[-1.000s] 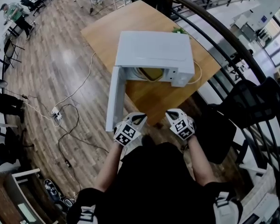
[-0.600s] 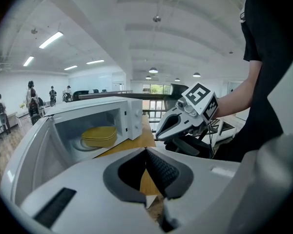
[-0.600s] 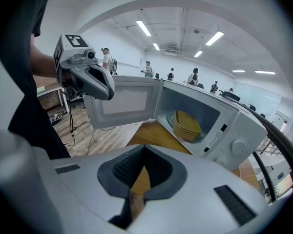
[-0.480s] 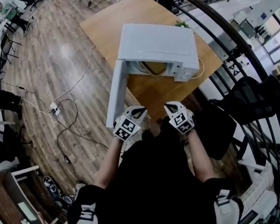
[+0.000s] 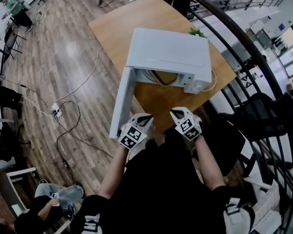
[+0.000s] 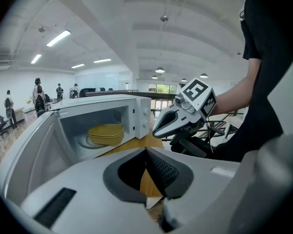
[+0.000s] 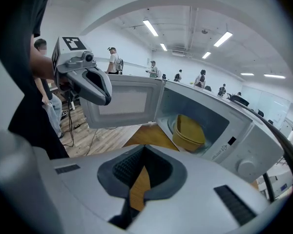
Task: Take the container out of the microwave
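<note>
A white microwave [image 5: 168, 50] stands on the wooden table [image 5: 112, 28], its door [image 5: 121, 101] swung open to the left. Inside on the turntable sits a yellow lidded container [image 5: 162, 77], also seen in the left gripper view [image 6: 106, 133] and the right gripper view [image 7: 189, 130]. My left gripper [image 5: 148, 116] hangs near the table's front edge, by the door's free end, shut and empty. My right gripper [image 5: 174, 112] is beside it, in front of the cavity, also shut and empty. Both are well short of the container.
A black curved railing [image 5: 244, 48] runs along the right, with a black chair [image 5: 268, 111] beyond it. Cables and a power strip [image 5: 56, 113] lie on the wood floor at left. A person crouches at the lower left [image 5: 49, 204]. A white cord [image 5: 214, 79] hangs beside the microwave.
Both grippers have edged slightly toward the microwave, still shut. The head view has shifted a little, and a crouching person has come into view at lower left.
</note>
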